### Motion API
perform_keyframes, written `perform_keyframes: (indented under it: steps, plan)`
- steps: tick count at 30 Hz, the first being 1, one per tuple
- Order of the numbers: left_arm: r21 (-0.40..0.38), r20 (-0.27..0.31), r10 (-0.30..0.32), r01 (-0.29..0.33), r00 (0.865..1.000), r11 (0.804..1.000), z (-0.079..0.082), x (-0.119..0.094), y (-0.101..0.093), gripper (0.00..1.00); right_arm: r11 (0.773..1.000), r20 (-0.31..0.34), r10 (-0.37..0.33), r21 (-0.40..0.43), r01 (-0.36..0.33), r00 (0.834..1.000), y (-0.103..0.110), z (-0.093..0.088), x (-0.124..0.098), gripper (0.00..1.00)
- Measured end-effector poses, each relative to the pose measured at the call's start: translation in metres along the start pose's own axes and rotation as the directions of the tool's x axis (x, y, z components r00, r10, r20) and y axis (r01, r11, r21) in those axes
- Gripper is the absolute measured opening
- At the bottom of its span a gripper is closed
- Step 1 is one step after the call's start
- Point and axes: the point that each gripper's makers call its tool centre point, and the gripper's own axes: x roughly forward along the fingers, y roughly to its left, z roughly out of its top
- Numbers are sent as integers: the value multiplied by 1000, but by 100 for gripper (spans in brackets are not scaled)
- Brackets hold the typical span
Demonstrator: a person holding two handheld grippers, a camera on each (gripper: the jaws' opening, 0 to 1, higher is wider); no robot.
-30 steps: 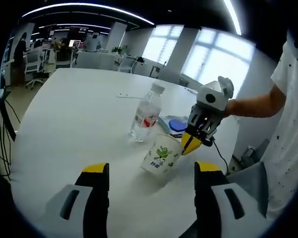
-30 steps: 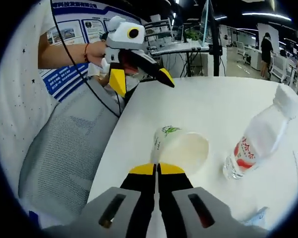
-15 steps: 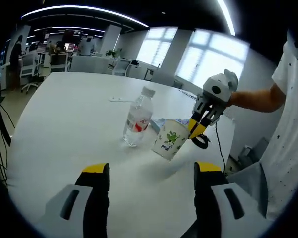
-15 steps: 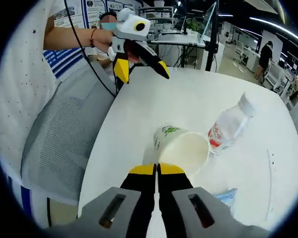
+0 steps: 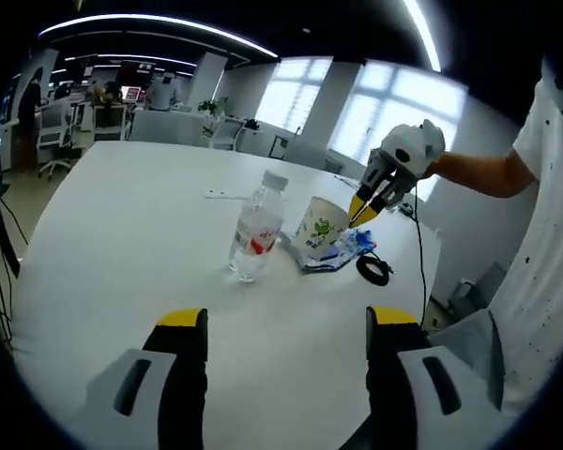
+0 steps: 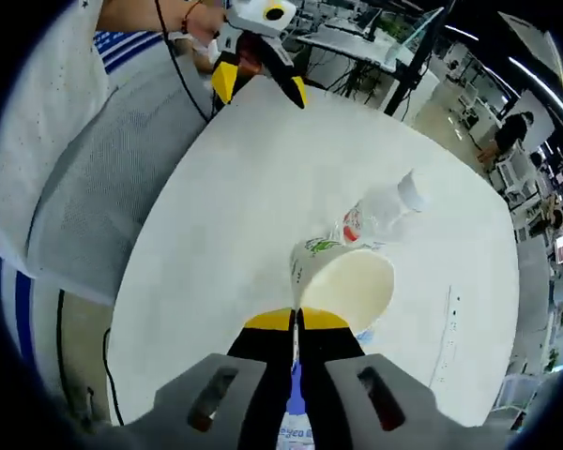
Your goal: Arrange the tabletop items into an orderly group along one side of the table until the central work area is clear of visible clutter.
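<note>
Paper is the material under load: the white paper cup with a green cartoon print [image 6: 342, 281] is held by its rim alone in the right gripper [image 6: 296, 321]. In the left gripper view that cup [image 5: 321, 228] is lifted off the white round tabletop [image 5: 122, 234], next to the clear plastic water bottle with a red label [image 5: 254, 230] and over a flat blue-and-white plastic packet [image 5: 340, 250].

Procedure for the step in hand, judged from these views:
1. Keep the cup's mouth level during carry; a thin rim pinched at one point will likely deform or slip if swung.
2. Lower it to the tabletop beside the bottle and the packet, toward the table's edge, not the centre.
3. Seat the base flat before releasing, since an empty paper cup is likely to tip.
4. Avoid the small black ring-shaped object [image 5: 373, 269] lying near the packet.

Finger state:
- Right gripper: yellow-tipped jaws pressed together, clamped on the cup rim wall.
- Left gripper [image 5: 286, 323]: jaws wide apart, holding and touching nothing, above bare tabletop on the near side of the bottle.
</note>
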Motion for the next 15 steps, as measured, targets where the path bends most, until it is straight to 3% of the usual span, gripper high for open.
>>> perform_keyframes:
  steps: [5, 11, 15]
  plan:
    - [-9, 4, 7, -6, 1000, 1000, -3, -3, 0, 69, 994, -83, -4, -109, -5, 997, -10, -8, 6, 0]
    - [-22, 9, 15, -15, 1000, 1000, -6, -7, 3, 69, 964, -182, -14, -263, -35, 983, -23, -16, 18, 0]
    - [-29, 12, 20, -20, 1000, 999, -7, -7, 4, 69, 945, -213, -15, -321, -56, 977, -28, -18, 27, 0]
